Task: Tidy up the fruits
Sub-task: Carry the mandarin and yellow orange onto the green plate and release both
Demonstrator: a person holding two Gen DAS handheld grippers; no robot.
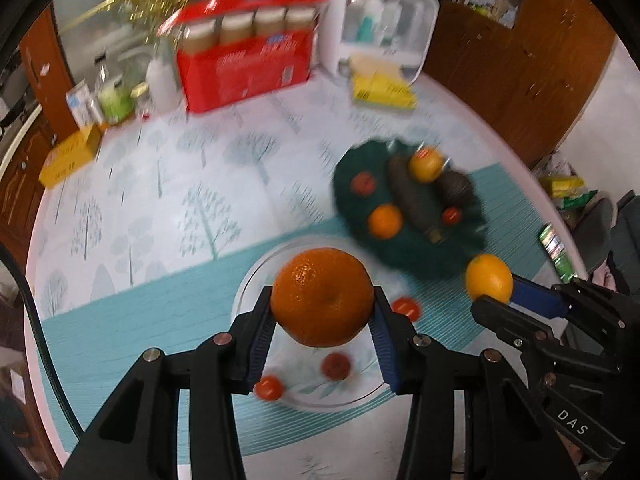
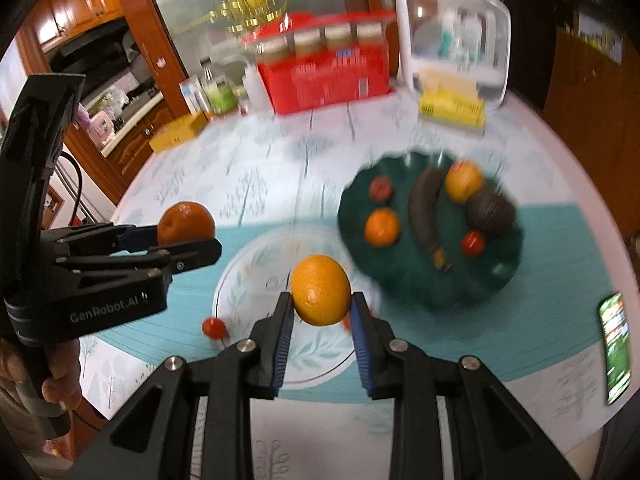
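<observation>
My left gripper (image 1: 322, 300) is shut on a large orange (image 1: 322, 297) and holds it above the white patterned plate (image 1: 256, 276). My right gripper (image 2: 321, 304) is shut on a yellow-orange citrus fruit (image 2: 321, 290) above the same plate (image 2: 248, 276). In the left wrist view the right gripper (image 1: 494, 294) shows at right with its fruit (image 1: 489, 278). In the right wrist view the left gripper (image 2: 188, 240) shows at left with the orange (image 2: 185, 223). Small red fruits (image 1: 335, 366) lie on the plate. A dark green plate (image 2: 400, 280) behind holds an orange, a dark banana, an avocado and red fruits.
A red box of jars (image 1: 244, 60), a white container (image 1: 376, 28), yellow boxes (image 1: 382, 90) and bottles (image 1: 160, 76) stand along the table's far edge. A phone (image 2: 616, 348) lies at the right. A red fruit (image 2: 214, 328) lies beside the white plate.
</observation>
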